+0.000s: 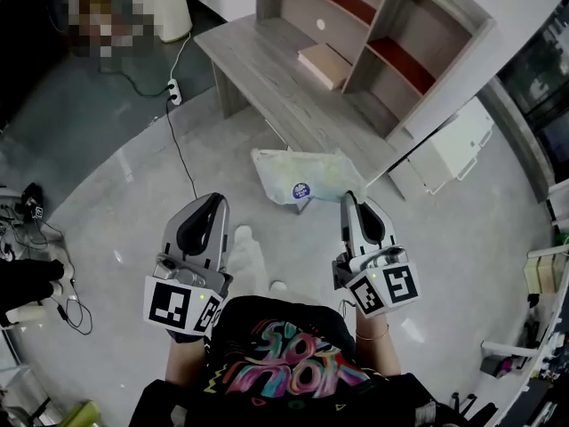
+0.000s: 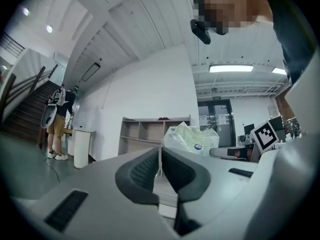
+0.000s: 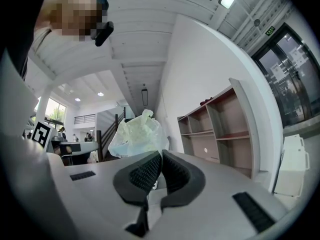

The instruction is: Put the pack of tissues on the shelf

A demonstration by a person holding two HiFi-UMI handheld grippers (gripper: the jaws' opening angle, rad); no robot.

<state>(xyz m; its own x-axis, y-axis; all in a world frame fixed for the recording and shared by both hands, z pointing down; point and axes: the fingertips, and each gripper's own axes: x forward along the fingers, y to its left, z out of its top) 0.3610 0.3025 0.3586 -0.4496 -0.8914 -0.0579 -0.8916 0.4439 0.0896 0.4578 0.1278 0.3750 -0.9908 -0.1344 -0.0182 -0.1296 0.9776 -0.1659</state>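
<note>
**Near, lower centre of the head view.** The left hand-held gripper [image 1: 212, 201] and the right hand-held gripper [image 1: 349, 197] are held low in front of the person's body, side by side and well apart. Each gripper's own view shows its ribbed pads pressed together with nothing between them. Both are clenched and empty.

**Middle of the frame.** The pack of tissues [image 1: 302, 177] lies on the floor [image 1: 133, 194], near the front edge of the desk. It is a soft, pale, plastic-wrapped bundle with a round blue label. Neither gripper touches it.

**Far, upper half.** The desk surface [image 1: 267, 56] carries a flat box [image 1: 324, 64] and the shelf [image 1: 391, 38]. The shelf's compartments look largely bare.

**Assessment.** The step in hand is judged to be the approach for pick-up.

**Recommendations.**
- Open the jaws before descending.
- The pack is wide and yielding, so a hold at opposite ends with both grippers is likely more secure than one bite at the middle.
- Allow for the wrapper slipping and the load sagging.
- Lift clear of the desk edge.
- Choose an open compartment and keep away from the box.
</note>
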